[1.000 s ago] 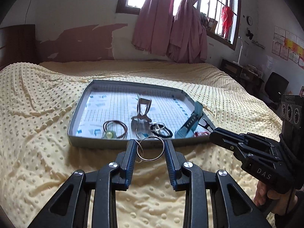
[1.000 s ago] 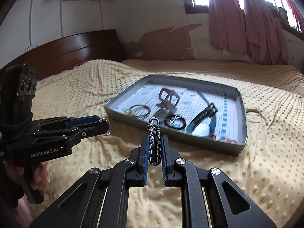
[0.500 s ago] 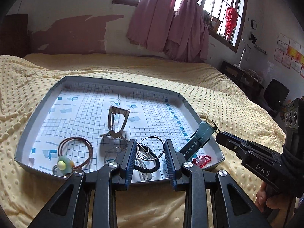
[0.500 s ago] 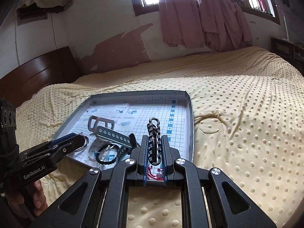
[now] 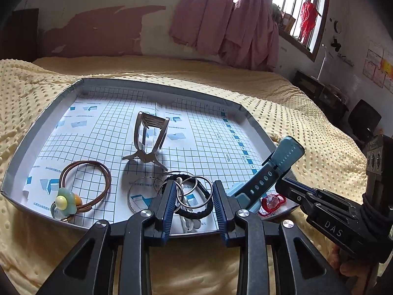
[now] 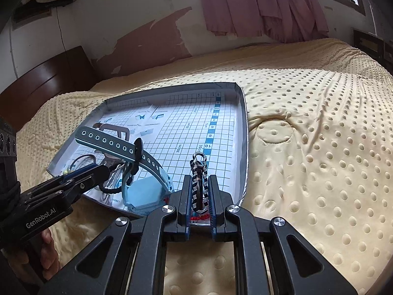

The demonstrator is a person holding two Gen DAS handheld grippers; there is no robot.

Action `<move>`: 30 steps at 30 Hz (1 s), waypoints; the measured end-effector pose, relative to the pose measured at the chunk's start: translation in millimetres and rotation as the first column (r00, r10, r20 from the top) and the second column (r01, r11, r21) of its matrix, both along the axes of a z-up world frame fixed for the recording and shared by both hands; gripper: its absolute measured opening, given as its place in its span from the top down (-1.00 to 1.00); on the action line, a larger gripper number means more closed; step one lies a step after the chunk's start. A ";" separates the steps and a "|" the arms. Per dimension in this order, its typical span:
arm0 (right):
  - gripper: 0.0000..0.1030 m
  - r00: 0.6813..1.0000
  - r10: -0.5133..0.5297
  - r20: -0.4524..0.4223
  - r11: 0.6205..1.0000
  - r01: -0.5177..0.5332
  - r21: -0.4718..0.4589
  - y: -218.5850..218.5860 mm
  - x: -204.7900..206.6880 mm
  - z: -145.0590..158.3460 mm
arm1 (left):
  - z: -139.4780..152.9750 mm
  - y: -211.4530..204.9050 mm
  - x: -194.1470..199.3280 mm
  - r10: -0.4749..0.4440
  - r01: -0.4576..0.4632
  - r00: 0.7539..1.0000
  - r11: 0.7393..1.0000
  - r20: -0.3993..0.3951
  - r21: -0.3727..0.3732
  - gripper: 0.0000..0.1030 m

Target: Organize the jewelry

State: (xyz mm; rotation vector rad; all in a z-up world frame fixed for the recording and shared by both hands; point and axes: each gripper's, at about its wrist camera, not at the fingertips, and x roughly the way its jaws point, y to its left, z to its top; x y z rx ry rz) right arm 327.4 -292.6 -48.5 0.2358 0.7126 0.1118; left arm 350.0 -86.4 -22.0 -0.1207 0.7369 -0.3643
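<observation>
Left gripper: jaws apart over the tray, a silver ring between them (grip unclear).
Right gripper: clamped on chain bracelet.

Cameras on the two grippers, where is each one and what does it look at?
Left wrist: on the left hand-held gripper, looking over the tray toward the window; the right one and fingers of its hand show at right.
Right wrist: on the right hand-held gripper, shut on a braided chain, facing the headboard; the left one shows.
Shared: tray, blue watch, bed.
</observation>
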 end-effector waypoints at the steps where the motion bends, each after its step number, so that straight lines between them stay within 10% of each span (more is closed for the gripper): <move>1: 0.78 1.000 -0.001 -0.002 1.000 0.001 -0.001 -0.3 1.6 -0.6 | -0.1 -0.1 0.0 0.001 -0.001 1.000 1.000 0.001 0.001 0.44; 14: 0.77 1.000 0.011 -0.027 1.000 -0.011 -0.008 1.9 9.3 -3.4 | -0.8 -8.3 5.1 -0.002 0.003 1.000 0.999 -0.019 0.034 0.43; 19: 0.49 1.000 0.018 -0.018 1.000 -0.018 0.000 1.9 6.9 -0.9 | 4.6 -6.0 -2.7 0.026 -0.026 1.000 0.999 0.014 0.030 -0.36; 30: -0.02 0.992 -0.032 0.124 0.999 0.033 -0.006 -12.4 -33.4 35.7 | 35.2 18.6 -35.3 0.083 -0.078 0.993 0.995 0.083 -0.057 -0.56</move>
